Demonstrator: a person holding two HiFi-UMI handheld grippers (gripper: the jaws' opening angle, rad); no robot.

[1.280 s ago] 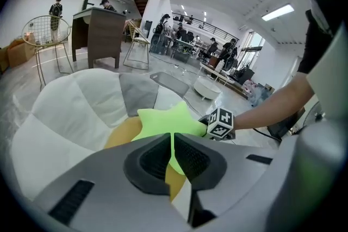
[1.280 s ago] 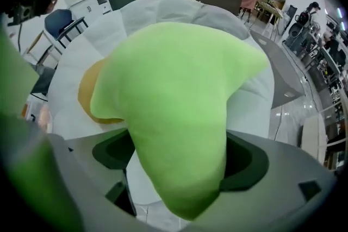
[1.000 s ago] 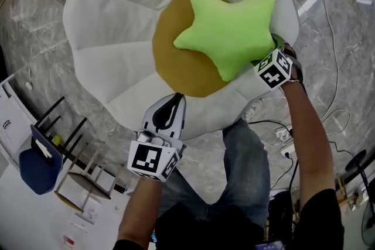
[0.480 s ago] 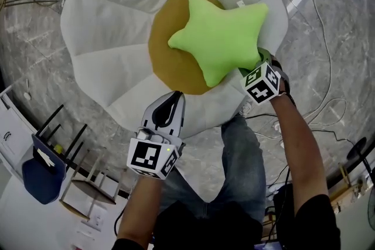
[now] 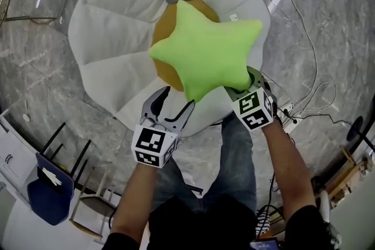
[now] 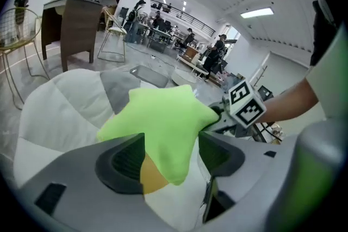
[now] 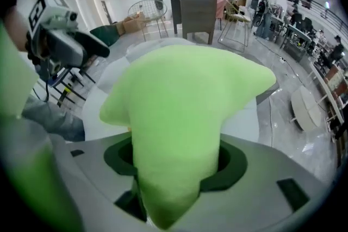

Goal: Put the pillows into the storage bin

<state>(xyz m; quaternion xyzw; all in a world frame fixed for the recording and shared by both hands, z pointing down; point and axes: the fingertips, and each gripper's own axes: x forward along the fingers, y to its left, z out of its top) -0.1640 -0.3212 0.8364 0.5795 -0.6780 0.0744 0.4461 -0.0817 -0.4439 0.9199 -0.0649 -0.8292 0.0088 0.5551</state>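
A green star pillow [image 5: 205,58] hangs above a big flower-shaped floor cushion [image 5: 111,61] with white petals and a yellow centre [image 5: 163,44]. My right gripper [image 5: 239,86] is shut on the star's right arm; its jaws have just been closing, and the plush fills them [image 7: 174,171] in the right gripper view. My left gripper [image 5: 177,99] stands open just below the star's lower point, its jaws having just been opening. In the left gripper view that point [image 6: 168,160] dangles in the gap, not pinched by the pads. No storage bin shows.
The cushion lies on a grey marble floor. Cables [image 5: 304,105] run along the floor at the right. A blue chair [image 5: 44,187] and a small stool stand at the lower left. A dark desk [image 6: 70,22] and a wire chair [image 6: 16,46] stand behind the cushion.
The right gripper has lifted the star pillow off the cushion and drawn it closer. The left gripper's jaws, shut before, now stand apart, and it has risen a little toward the star.
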